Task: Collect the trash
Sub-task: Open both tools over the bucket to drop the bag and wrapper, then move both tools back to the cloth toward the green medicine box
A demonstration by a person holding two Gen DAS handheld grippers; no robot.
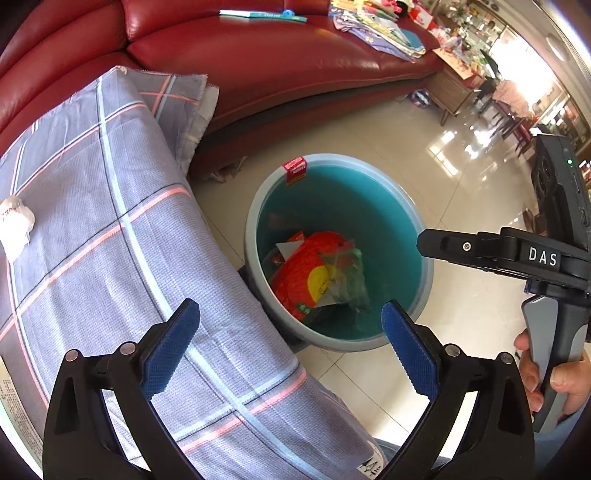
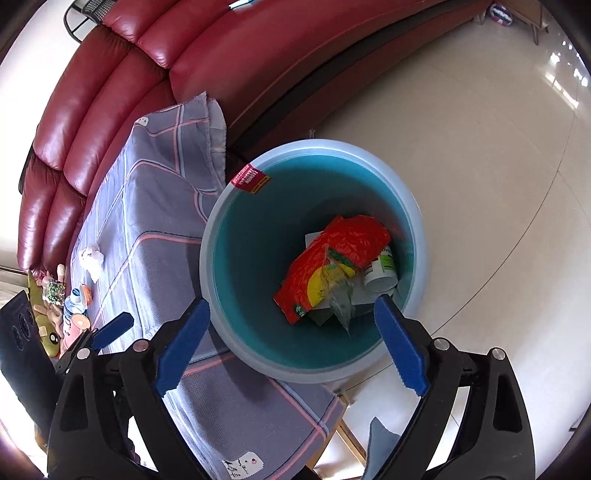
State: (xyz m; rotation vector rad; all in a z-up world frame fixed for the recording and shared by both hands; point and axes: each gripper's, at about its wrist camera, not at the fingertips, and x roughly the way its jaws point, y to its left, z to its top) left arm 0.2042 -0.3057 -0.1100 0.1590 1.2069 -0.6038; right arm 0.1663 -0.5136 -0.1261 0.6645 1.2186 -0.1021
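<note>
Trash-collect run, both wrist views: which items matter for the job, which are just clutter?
Job:
- teal bin
- red snack bag inside the bin
- white pot inside the bin
- crumpled tissue on the checked cloth
- left gripper and right gripper, jaws wide, nothing between them

Clutter:
- red sofa
- folded fabrics on the sofa
- soft toys and small bottles

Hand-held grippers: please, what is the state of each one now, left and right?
Left hand-held gripper: open, holding nothing.
Right hand-held gripper: open, holding nothing, above the blue bin.
</note>
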